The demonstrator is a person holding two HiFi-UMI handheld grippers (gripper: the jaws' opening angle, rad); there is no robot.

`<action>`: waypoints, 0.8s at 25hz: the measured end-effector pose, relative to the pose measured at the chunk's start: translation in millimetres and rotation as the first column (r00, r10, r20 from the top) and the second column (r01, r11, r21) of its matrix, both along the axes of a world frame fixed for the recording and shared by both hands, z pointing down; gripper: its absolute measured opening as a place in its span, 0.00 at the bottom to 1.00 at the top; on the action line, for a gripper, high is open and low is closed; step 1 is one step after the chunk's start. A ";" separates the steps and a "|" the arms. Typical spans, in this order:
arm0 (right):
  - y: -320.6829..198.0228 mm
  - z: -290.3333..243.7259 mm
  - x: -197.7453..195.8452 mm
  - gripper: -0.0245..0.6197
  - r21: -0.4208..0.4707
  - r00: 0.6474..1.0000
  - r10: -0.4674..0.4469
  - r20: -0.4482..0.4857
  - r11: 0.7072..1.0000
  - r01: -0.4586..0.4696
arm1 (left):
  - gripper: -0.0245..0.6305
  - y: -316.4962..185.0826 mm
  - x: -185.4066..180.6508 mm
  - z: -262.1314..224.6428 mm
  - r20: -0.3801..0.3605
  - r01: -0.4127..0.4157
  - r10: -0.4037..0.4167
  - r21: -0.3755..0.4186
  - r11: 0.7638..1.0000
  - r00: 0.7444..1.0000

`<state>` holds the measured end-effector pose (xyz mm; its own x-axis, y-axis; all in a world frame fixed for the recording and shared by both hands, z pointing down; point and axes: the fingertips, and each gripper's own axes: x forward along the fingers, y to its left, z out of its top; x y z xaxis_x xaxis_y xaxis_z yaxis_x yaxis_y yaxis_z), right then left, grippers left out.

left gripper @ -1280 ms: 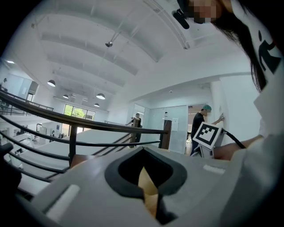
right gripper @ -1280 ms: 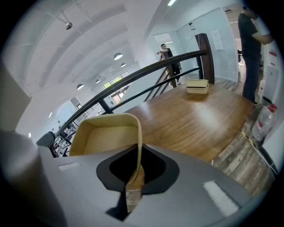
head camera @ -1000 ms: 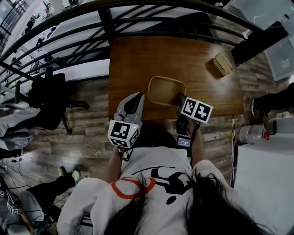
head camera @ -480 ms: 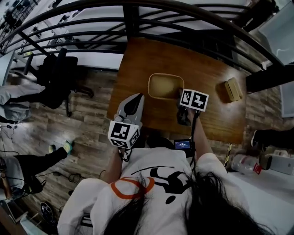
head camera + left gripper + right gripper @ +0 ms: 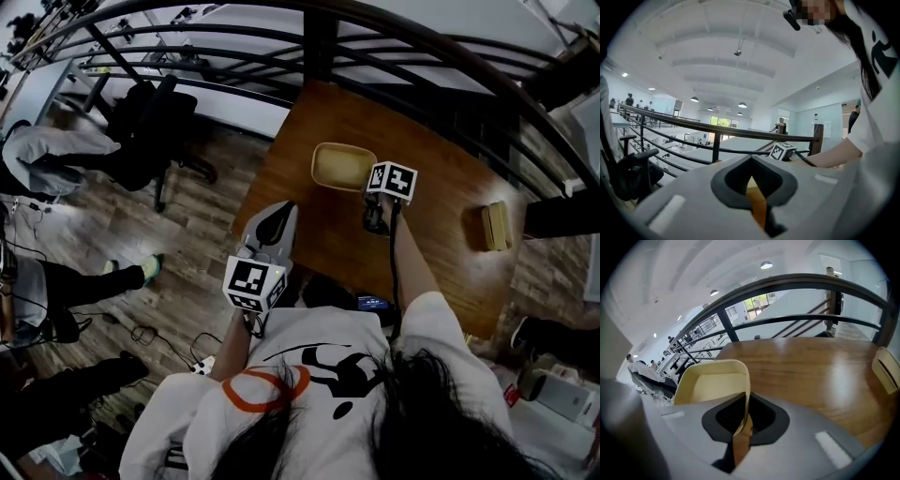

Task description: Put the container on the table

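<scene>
A cream, open-topped container (image 5: 340,165) is over the far left part of the wooden table (image 5: 441,206). My right gripper (image 5: 373,195) is shut on its near right rim. In the right gripper view the thin wall of the container (image 5: 712,383) runs straight between the closed jaws of the right gripper (image 5: 740,427). I cannot tell whether its base rests on the wood. My left gripper (image 5: 270,223) hangs shut and empty off the table's near left corner. In its own view the left gripper (image 5: 752,190) shows only a sliver of table through the jaws.
A small wooden box (image 5: 496,226) lies at the table's right side, also seen as the box (image 5: 886,369) in the right gripper view. A black railing (image 5: 319,37) curves behind the table. An office chair (image 5: 141,122) stands on the plank floor to the left.
The right gripper and container have moved farther from the near edge, toward the table's back. The head view has swung, shifting the table right. The left gripper stays shut and low.
</scene>
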<state>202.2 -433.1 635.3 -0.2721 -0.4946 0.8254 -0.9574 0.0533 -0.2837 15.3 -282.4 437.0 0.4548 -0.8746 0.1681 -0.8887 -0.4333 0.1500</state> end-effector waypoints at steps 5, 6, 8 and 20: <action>-26.9 29.1 -6.3 0.09 -0.046 1.000 0.027 -0.013 0.999 -0.028 | 0.04 4.7 -15.2 7.1 0.016 0.041 -0.040 -0.026 0.999 0.999; -30.9 33.5 -7.5 0.09 -0.052 0.999 0.036 -0.014 0.998 -0.037 | 0.04 5.8 -18.3 8.3 0.020 0.046 -0.046 -0.029 0.999 0.999; -38.7 40.4 -8.8 0.09 -0.058 0.998 0.050 -0.023 0.997 -0.051 | 0.04 7.7 -23.6 10.2 0.026 0.055 -0.054 -0.036 0.998 0.998; -42.4 46.0 1.6 0.26 -0.069 0.996 0.086 0.033 0.994 -0.083 | 0.04 16.0 -17.1 9.3 0.043 0.056 -0.053 -0.062 0.996 0.998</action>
